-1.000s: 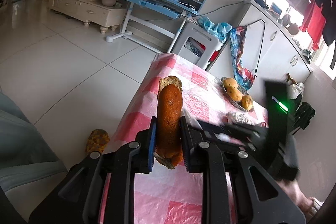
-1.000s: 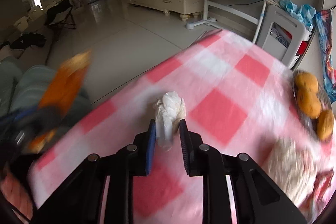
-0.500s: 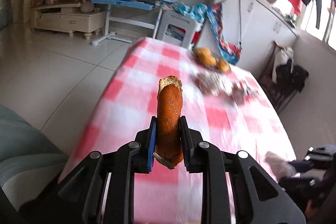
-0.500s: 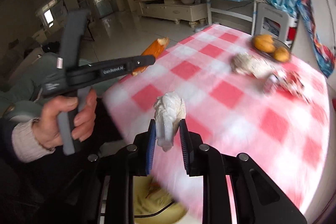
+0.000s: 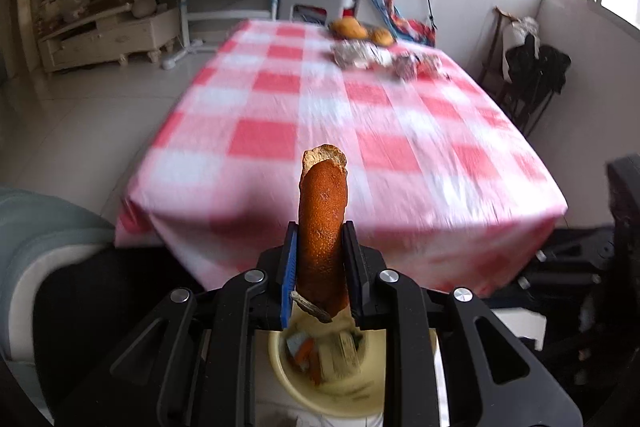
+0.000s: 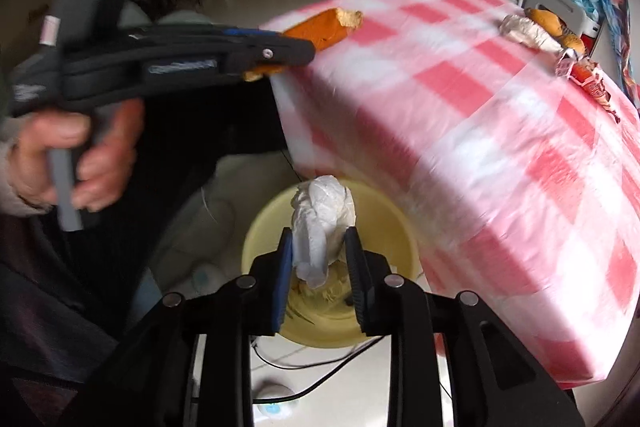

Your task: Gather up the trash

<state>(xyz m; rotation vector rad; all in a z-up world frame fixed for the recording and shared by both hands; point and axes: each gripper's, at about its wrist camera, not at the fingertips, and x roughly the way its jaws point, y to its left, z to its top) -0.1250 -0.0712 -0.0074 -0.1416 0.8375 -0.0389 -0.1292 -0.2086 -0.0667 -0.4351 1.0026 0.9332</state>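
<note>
We have both loads off the bench with its pink checked cloth and above the yellow bin on the floor beside it, so this looks like the drop step. Our left hand-held gripper is clamped narrow on the orange peel. The jaws of our right hand-held gripper are opening, the crumpled tissue between them and touching only the left pad. Next, we judge, both pieces need letting go so they fall inside the rim
</note>
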